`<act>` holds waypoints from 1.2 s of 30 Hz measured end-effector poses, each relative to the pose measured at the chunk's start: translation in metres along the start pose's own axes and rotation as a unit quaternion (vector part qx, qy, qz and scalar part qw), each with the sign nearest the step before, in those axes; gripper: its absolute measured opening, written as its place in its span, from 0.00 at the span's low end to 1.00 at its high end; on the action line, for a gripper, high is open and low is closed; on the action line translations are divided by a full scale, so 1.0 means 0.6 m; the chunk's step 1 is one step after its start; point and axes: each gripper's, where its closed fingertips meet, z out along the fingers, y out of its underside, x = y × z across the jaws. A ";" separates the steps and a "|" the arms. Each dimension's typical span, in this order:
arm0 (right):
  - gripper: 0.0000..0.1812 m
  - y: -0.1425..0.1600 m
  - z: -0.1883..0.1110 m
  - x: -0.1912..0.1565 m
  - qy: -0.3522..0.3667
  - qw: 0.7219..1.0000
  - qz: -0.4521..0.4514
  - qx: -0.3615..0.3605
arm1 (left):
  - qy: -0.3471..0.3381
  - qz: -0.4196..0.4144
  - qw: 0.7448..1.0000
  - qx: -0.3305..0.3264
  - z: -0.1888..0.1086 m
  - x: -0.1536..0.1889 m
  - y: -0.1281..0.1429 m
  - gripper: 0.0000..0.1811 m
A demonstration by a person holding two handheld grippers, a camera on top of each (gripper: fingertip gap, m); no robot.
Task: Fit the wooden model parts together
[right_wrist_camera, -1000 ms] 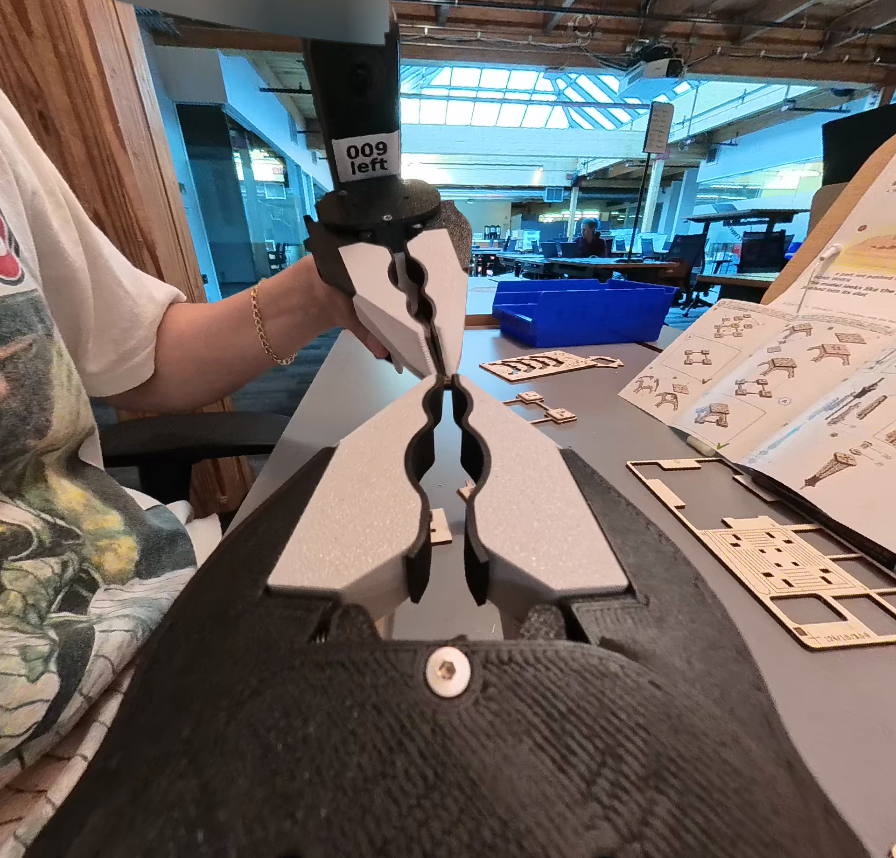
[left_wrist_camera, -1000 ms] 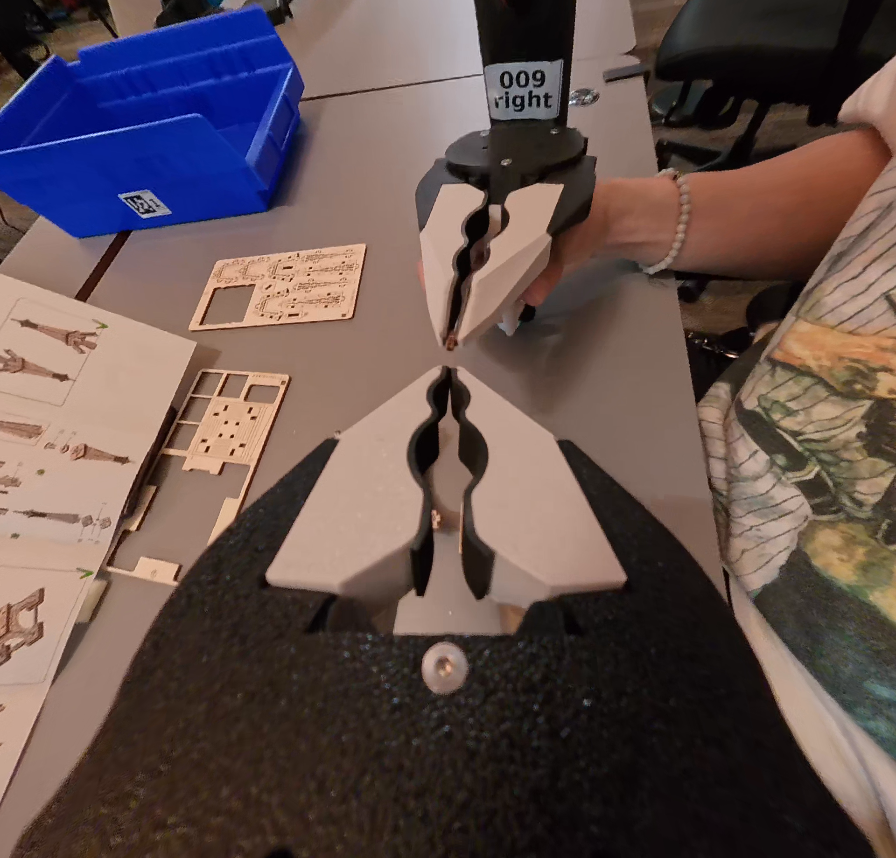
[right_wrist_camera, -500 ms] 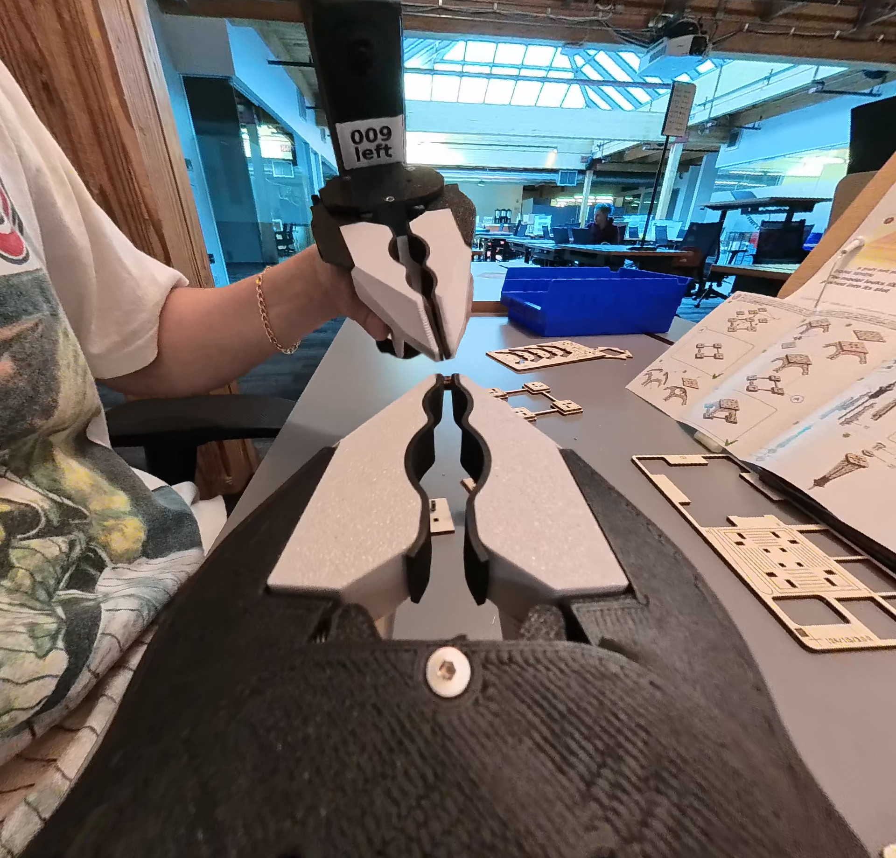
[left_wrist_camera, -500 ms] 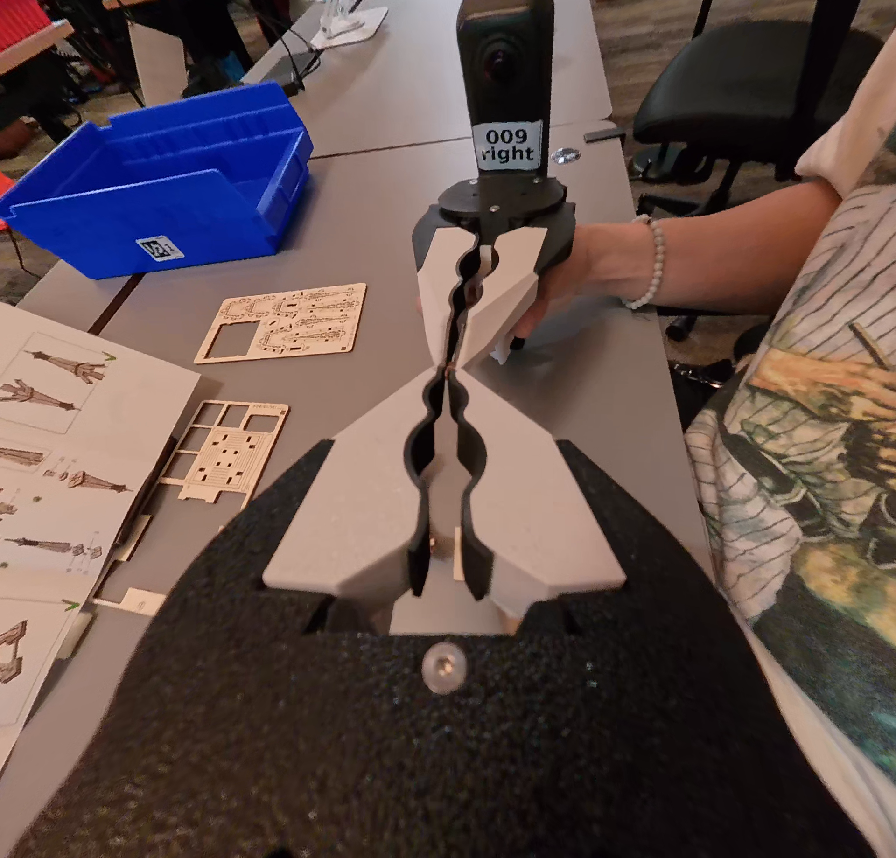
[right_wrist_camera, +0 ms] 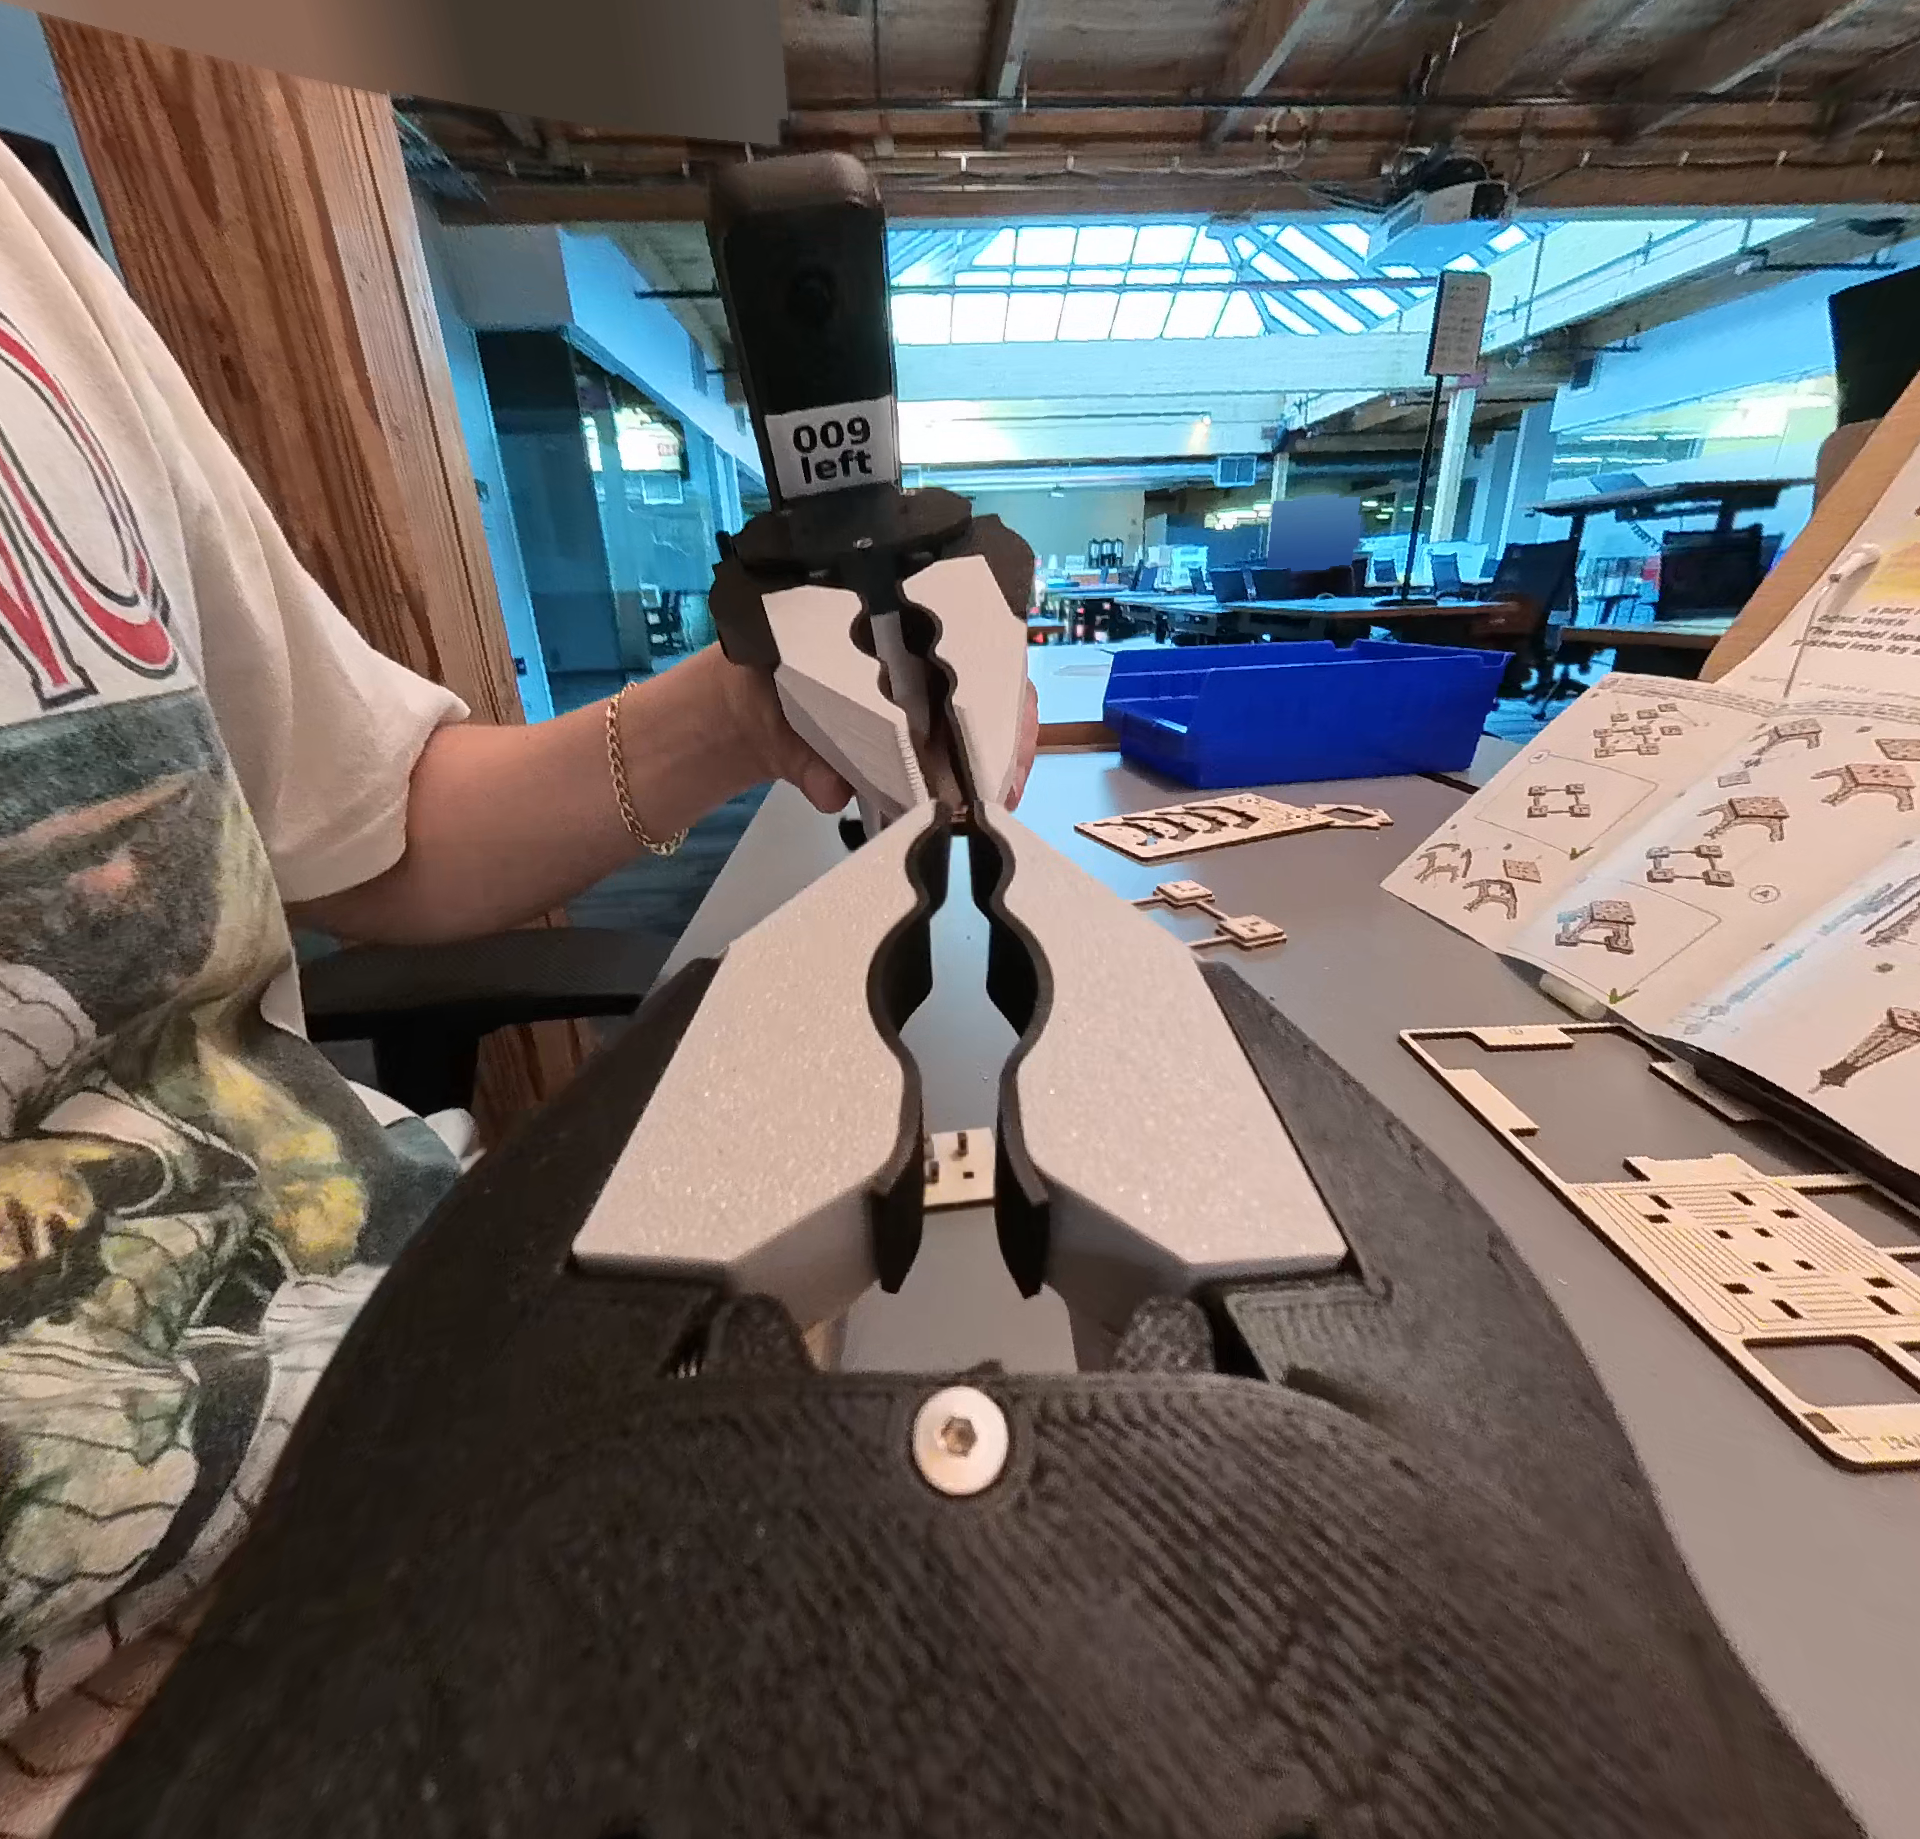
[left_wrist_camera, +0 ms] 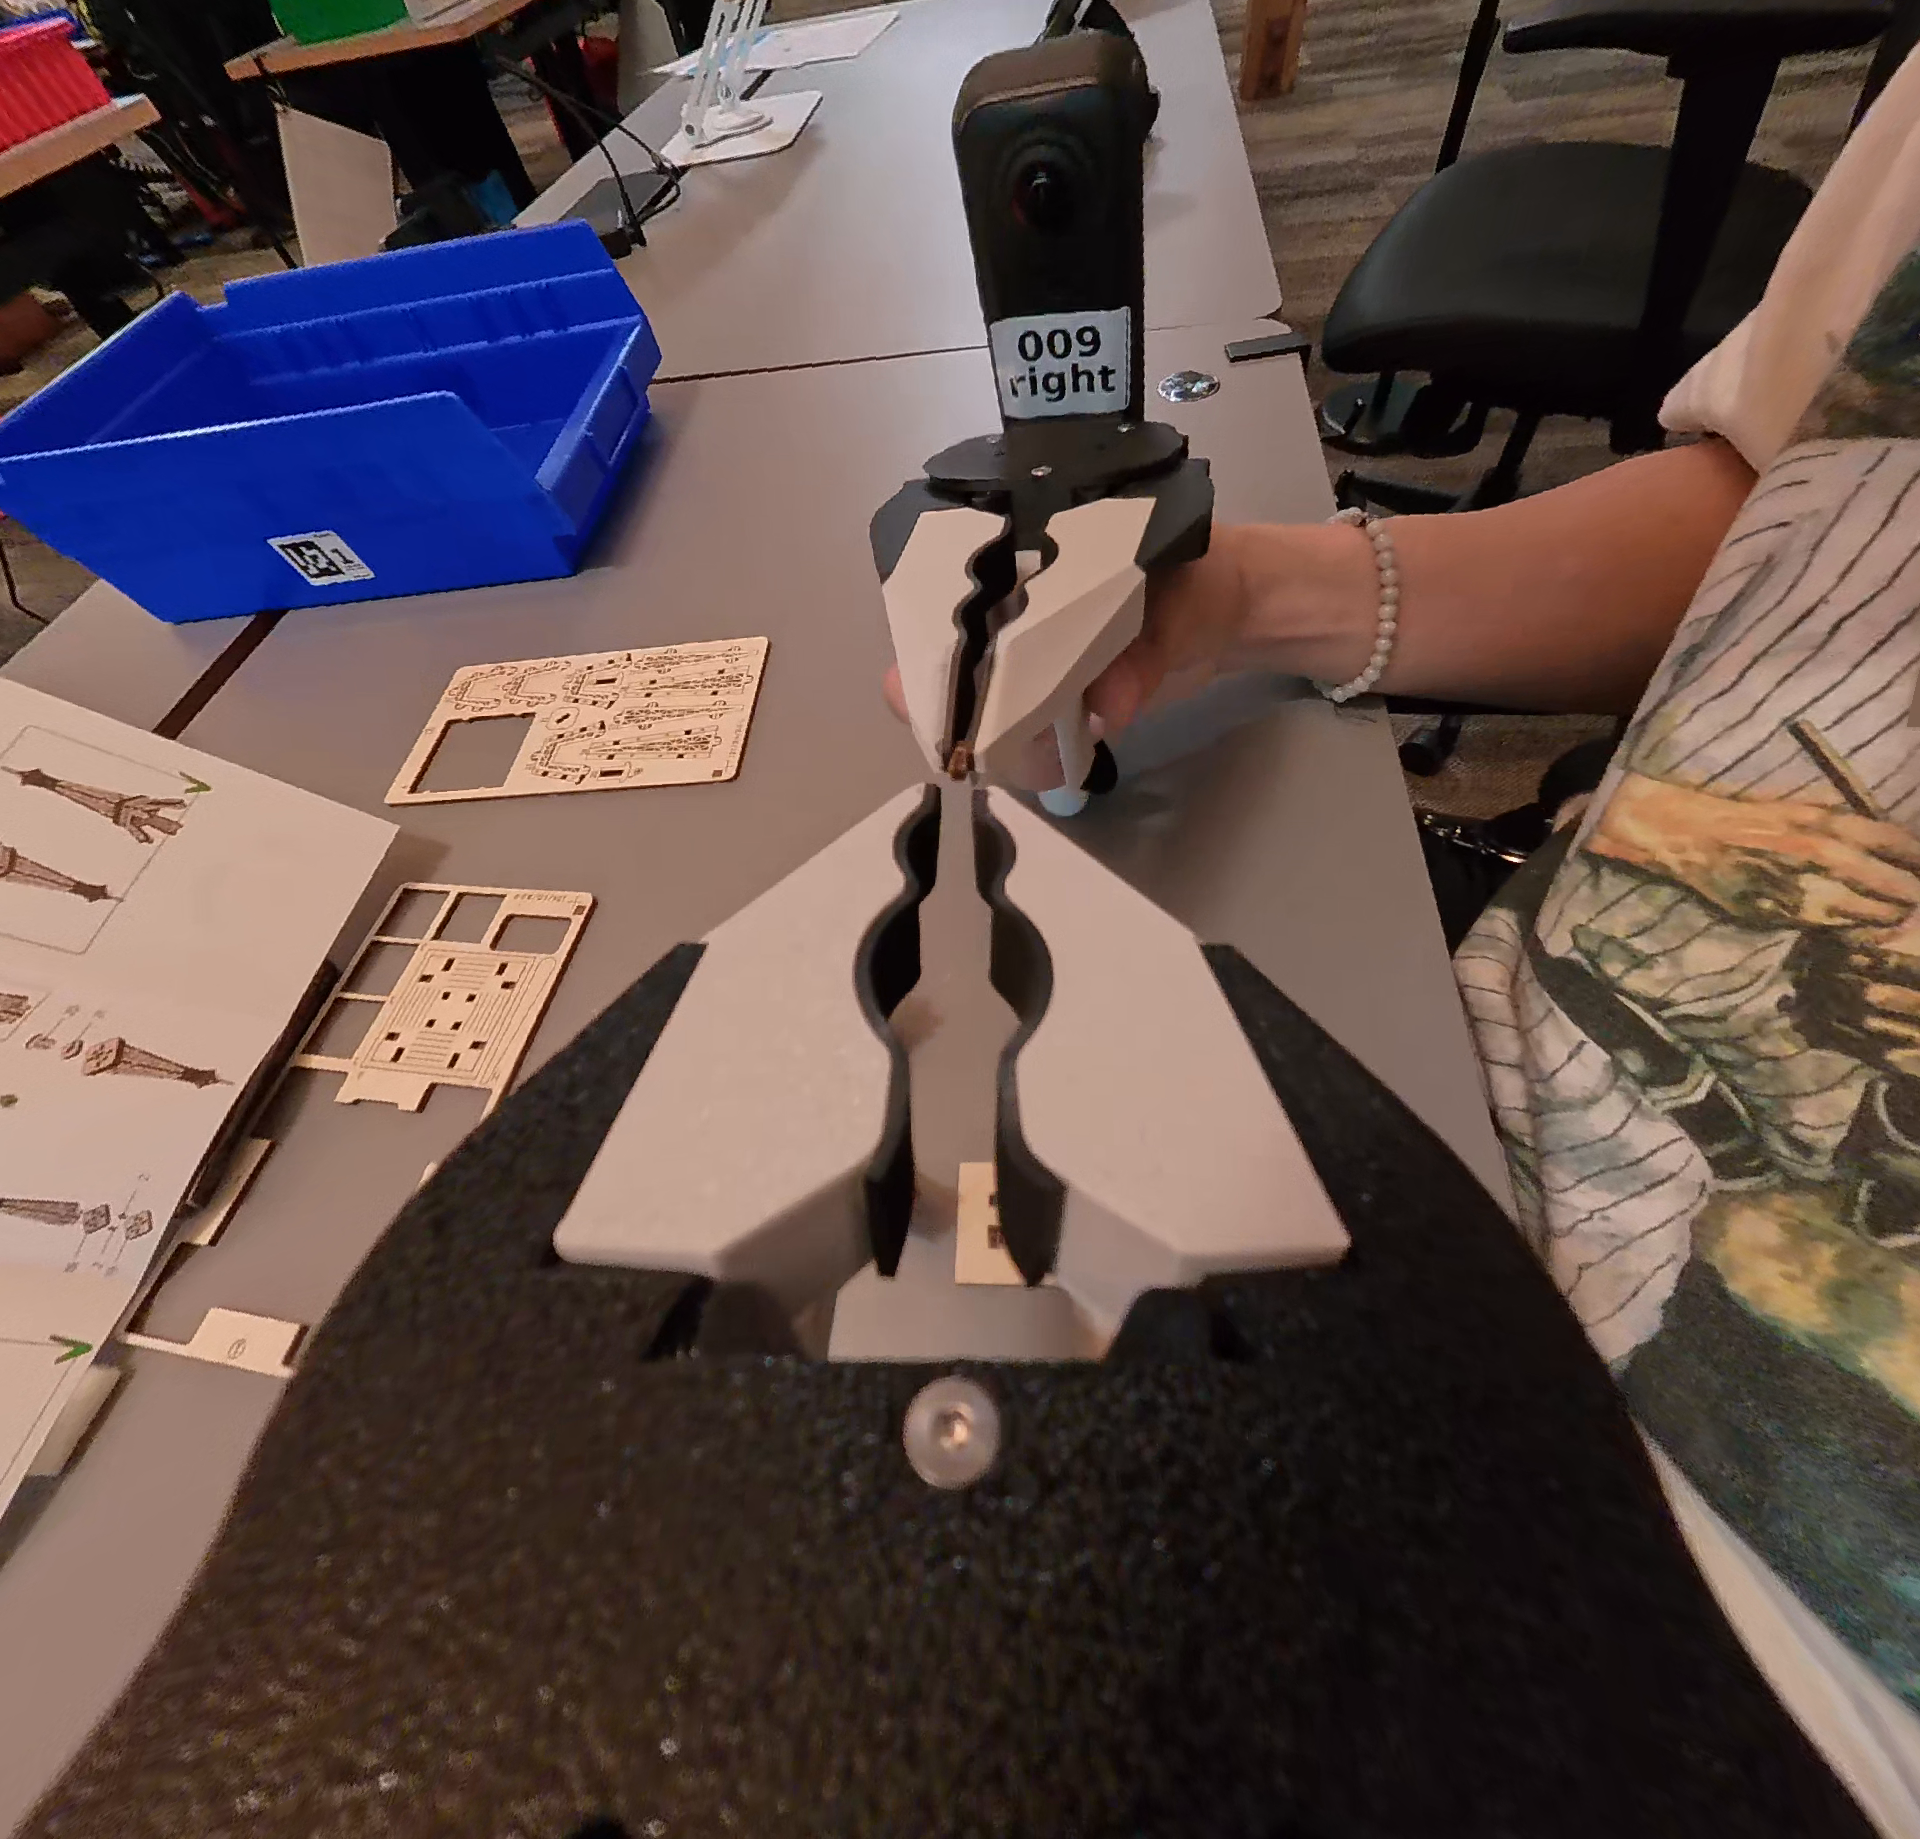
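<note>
Left gripper: jaws nearly pressed together at the tips, held above the grey tabletop. In its own view the narrow slit at the tips shows only tabletop behind; whether a part sits there cannot be told. In the right wrist view the same gripper appears facing the camera, jaws close together, with something small and dark at the tips, too small to identify.

Right gripper: jaws close together at the tips. The left wrist view shows this gripper head-on, pinching a small brown wooden part at the very tip. The two grippers meet tip to tip, touching or nearly so, above the tabletop's near edge.

Loose wooden piece: pale, slotted, lying on the tabletop below both grippers; seen through the rear gap of each pair of jaws, also in the right wrist view.

Left wrist view only: uncut part sheet mid-tabletop; blue bin toward the far left corner; black office chair past the right edge.

Both views: punched-out frame sheet beside the instruction booklet.

Right wrist view only: two small linked square parts on the tabletop; wooden pillar behind the person's arm.
</note>
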 end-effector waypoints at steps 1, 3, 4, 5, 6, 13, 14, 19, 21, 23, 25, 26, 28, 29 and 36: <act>0.00 -0.001 0.000 0.000 0.000 1.000 0.002 0.003 | 0.000 0.000 1.000 0.005 0.000 0.001 -0.002 0.02; 0.00 0.000 0.001 -0.002 -0.005 1.000 0.002 0.001 | -0.002 -0.001 1.000 0.011 0.001 0.000 -0.004 0.02; 0.00 0.000 0.001 -0.003 -0.006 1.000 0.001 0.002 | 0.001 -0.003 1.000 0.013 0.001 0.001 -0.004 0.02; 0.00 -0.001 0.002 -0.004 -0.007 1.000 0.001 0.004 | 0.003 -0.004 1.000 0.014 0.002 0.002 -0.004 0.01; 0.00 -0.002 0.002 -0.004 -0.007 1.000 0.003 0.008 | 0.004 -0.003 1.000 0.016 0.003 0.003 -0.004 0.01; 0.00 -0.003 0.002 -0.007 -0.007 1.000 -0.005 0.011 | -0.010 0.022 1.000 0.002 0.001 0.003 -0.004 0.00; 0.00 -0.004 0.001 -0.006 -0.006 1.000 -0.005 0.012 | -0.014 0.025 1.000 -0.003 0.001 0.002 -0.004 0.00; 0.01 0.006 -0.003 -0.005 -0.001 0.999 -0.032 -0.020 | -0.024 0.027 0.999 -0.012 -0.006 -0.002 -0.007 0.00; 0.01 0.018 -0.002 -0.006 -0.001 0.998 -0.048 -0.048 | -0.013 0.025 0.999 -0.018 -0.007 0.006 -0.005 0.00; 0.00 0.019 -0.004 -0.004 0.007 0.997 -0.062 -0.054 | -0.029 0.034 0.998 -0.035 -0.011 0.001 0.003 0.00; 0.00 0.014 -0.011 0.002 0.014 0.997 -0.059 -0.048 | -0.045 0.040 0.997 -0.037 -0.021 -0.006 0.005 0.00; 0.00 0.011 -0.015 0.006 0.019 0.997 -0.054 -0.044 | -0.049 0.033 0.998 -0.038 -0.026 -0.009 0.006 0.00; 0.00 0.005 -0.021 0.016 0.032 0.998 -0.044 -0.033 | -0.067 0.022 0.997 -0.031 -0.035 -0.021 0.006 0.00; 0.00 0.005 -0.021 0.015 0.029 0.998 -0.038 -0.031 | -0.070 0.014 0.997 -0.027 -0.038 -0.024 0.007 0.00; 0.00 0.017 -0.010 0.003 0.011 0.998 -0.042 -0.051 | -0.085 -0.019 0.996 -0.005 -0.038 -0.038 0.010 0.00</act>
